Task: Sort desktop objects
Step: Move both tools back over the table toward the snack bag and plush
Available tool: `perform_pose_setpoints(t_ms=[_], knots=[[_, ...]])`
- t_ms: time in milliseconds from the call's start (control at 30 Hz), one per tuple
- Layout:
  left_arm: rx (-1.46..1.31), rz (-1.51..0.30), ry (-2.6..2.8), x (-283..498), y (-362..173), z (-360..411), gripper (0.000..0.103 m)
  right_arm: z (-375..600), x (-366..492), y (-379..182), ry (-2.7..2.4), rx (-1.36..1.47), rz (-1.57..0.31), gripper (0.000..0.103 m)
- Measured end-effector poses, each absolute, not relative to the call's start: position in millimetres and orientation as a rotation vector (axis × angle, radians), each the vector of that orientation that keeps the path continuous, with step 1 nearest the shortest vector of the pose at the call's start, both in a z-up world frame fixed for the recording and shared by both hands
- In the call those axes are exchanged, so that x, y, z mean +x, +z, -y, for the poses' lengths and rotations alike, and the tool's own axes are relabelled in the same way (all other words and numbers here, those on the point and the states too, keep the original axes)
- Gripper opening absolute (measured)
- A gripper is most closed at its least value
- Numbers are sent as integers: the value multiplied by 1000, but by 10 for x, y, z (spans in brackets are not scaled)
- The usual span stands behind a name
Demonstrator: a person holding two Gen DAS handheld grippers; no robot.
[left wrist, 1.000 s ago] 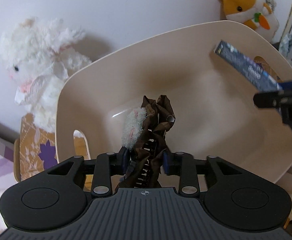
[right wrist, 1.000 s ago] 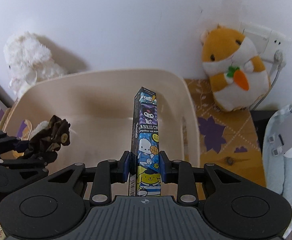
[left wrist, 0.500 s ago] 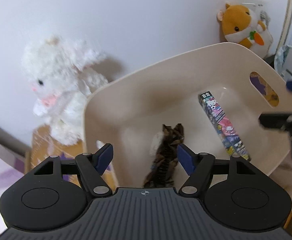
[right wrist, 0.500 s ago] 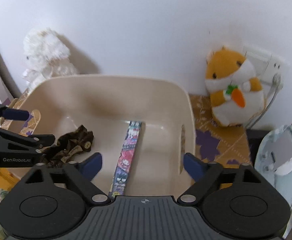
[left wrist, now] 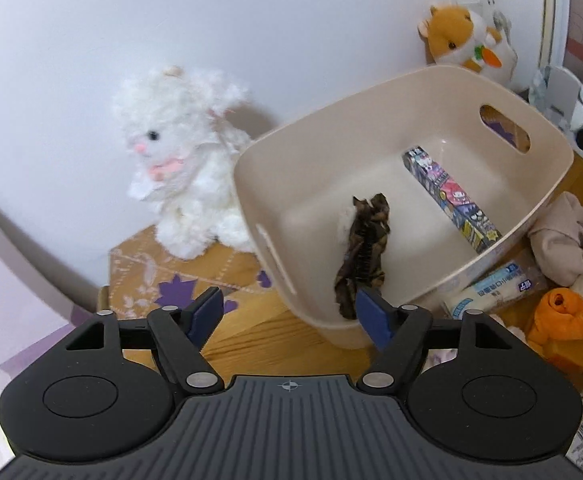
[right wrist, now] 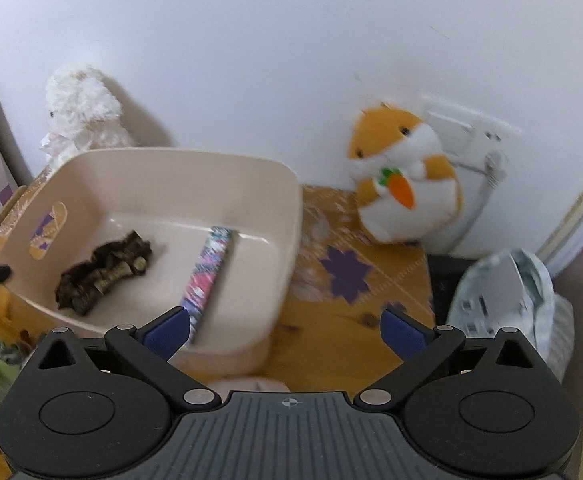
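A brown hair clip with a white fluffy end (left wrist: 362,246) lies on the floor of the beige bin (left wrist: 375,92), towards its left half, and a long cartoon-printed box (left wrist: 451,200) lies flat on the same floor nearer the bin's right wall; the two are apart, with bare floor between them. The right wrist view shows the same pair, the clip (right wrist: 103,272) to the left and the box (right wrist: 209,276) beside it, both well inside the bin (right wrist: 179,160). The left gripper (left wrist: 289,314) hangs over the bin's near rim with its jaws spread wide and opening, nothing pressed between the blue pads. The right gripper (right wrist: 285,330) is over the bin's near right corner, its jaws also wide apart and opening, empty. Behind the bin's left end a white plush rabbit (left wrist: 183,160) sits against the wall; behind its right end sits an orange hamster plush holding a carrot (right wrist: 405,178). Just outside the bin's right wall lie a wrapped white roll with blue print (left wrist: 491,288), a heap of pale cloth (left wrist: 567,240) and an orange cloth (left wrist: 559,320). All of this rests on a wooden desktop with a patterned mat (right wrist: 347,276).
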State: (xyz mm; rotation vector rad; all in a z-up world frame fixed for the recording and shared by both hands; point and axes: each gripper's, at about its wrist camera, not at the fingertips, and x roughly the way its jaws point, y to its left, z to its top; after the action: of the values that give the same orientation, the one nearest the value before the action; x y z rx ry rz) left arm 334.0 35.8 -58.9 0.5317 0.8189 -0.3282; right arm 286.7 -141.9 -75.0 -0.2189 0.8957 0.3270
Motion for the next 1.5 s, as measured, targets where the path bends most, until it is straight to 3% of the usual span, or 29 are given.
perform_pose_setpoints(t_ms=[467,1500], knots=[[505,-884,-378,2772,-587,-662,78,2177,2390,-1014,297,-184,-978,103],[455,-1225,-499,2504,-1494,-572,80,2011,2211,-1846,350,-175,-1178,103]])
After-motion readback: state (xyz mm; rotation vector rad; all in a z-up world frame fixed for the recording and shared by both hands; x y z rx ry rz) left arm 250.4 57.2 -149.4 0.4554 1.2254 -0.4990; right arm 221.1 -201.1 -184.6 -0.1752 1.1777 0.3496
